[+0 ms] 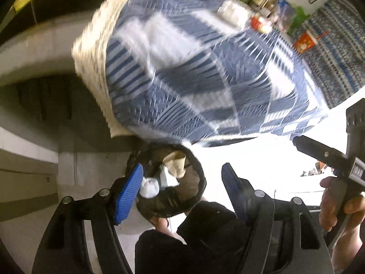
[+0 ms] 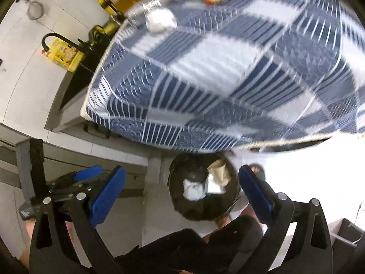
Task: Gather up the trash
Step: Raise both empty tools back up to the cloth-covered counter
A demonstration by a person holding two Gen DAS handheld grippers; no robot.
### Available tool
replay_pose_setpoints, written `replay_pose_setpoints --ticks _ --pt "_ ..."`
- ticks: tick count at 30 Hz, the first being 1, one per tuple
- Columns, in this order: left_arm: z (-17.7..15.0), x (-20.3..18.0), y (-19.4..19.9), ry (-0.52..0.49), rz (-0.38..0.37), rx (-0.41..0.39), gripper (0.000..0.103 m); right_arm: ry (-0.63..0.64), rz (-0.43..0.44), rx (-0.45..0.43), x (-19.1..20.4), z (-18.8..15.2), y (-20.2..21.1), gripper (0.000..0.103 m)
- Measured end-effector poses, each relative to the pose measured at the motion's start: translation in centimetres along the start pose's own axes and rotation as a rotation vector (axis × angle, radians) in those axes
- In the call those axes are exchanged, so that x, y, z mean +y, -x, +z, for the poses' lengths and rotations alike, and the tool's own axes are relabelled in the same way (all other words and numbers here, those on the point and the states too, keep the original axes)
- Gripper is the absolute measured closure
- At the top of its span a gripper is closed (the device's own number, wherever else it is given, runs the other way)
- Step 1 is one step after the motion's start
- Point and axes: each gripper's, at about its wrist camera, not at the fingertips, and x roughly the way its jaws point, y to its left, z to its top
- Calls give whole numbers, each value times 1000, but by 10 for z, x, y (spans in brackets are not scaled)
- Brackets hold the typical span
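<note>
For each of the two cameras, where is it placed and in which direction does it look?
Left wrist: sits on the left gripper, looks down at the bin under the table edge; shows open blue fingers, the person's legs, the right hand.
Right wrist: sits on the right gripper, looks down likewise; shows open fingers, legs, the left gripper.
Shared: bin with white and brown trash, blue checked cloth.

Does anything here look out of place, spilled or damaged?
Nothing looks spilled or damaged. The trash bin on the floor holds white crumpled paper and a brown paper piece. One white wad lies on the blue checked tablecloth. Both claws, left and right, are open and empty.
</note>
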Motion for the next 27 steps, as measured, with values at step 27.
replay_pose_setpoints --ticks 27 --pt "153 -91 35 -66 52 -209 34 172 12 -167 -31 161 52 5"
